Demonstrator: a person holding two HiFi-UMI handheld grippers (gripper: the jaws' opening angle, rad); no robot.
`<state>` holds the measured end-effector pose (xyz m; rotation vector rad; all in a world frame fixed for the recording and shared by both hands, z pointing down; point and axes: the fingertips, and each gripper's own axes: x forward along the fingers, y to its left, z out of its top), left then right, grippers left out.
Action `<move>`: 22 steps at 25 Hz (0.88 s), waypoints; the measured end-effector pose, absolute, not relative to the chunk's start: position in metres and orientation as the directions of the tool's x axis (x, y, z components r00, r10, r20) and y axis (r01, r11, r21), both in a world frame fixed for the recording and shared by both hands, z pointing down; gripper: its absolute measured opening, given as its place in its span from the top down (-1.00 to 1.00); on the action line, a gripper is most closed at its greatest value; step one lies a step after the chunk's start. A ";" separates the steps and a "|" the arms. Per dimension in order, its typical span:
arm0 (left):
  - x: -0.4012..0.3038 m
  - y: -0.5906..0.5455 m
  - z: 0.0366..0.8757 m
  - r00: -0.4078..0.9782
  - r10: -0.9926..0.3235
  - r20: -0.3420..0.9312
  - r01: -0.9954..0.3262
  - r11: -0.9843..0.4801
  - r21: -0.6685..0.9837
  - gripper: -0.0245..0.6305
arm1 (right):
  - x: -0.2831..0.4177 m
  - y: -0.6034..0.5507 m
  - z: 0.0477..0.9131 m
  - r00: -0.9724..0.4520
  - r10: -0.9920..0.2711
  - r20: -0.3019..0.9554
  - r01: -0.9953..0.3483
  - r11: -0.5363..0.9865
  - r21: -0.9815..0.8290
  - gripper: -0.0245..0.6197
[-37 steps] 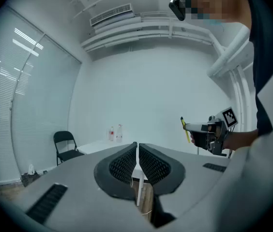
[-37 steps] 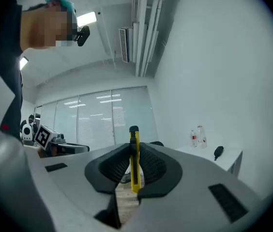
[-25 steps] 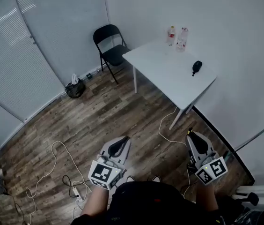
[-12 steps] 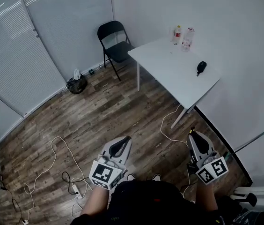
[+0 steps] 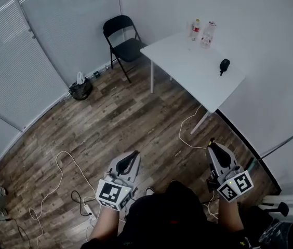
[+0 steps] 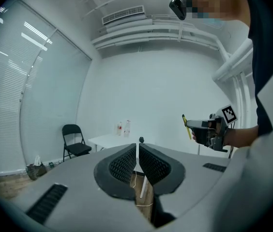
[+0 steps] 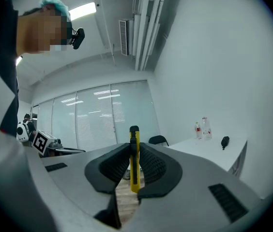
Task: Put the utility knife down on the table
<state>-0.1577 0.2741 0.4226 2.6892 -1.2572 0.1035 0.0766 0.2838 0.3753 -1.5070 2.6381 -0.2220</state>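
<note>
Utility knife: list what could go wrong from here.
The knife stands clamped in the right gripper, its end sticking out past the jaws: a bump could twist it loose. A cable lies on the floor before the table: trip risk. Bottles stand at the table's far edge: set down clear of them.

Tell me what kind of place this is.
Most likely a sparsely furnished office or small meeting room. A plain white table stands against a bare wall with a black folding chair near it. Blinds cover one whole side, and the wood-look floor has loose cables on it.
</note>
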 end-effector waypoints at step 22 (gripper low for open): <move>-0.083 0.114 0.409 0.644 -0.748 0.158 -0.759 -0.651 0.015 0.81 | 0.141 0.102 0.386 -0.507 -0.859 -0.067 -0.818 0.505 -0.277 0.70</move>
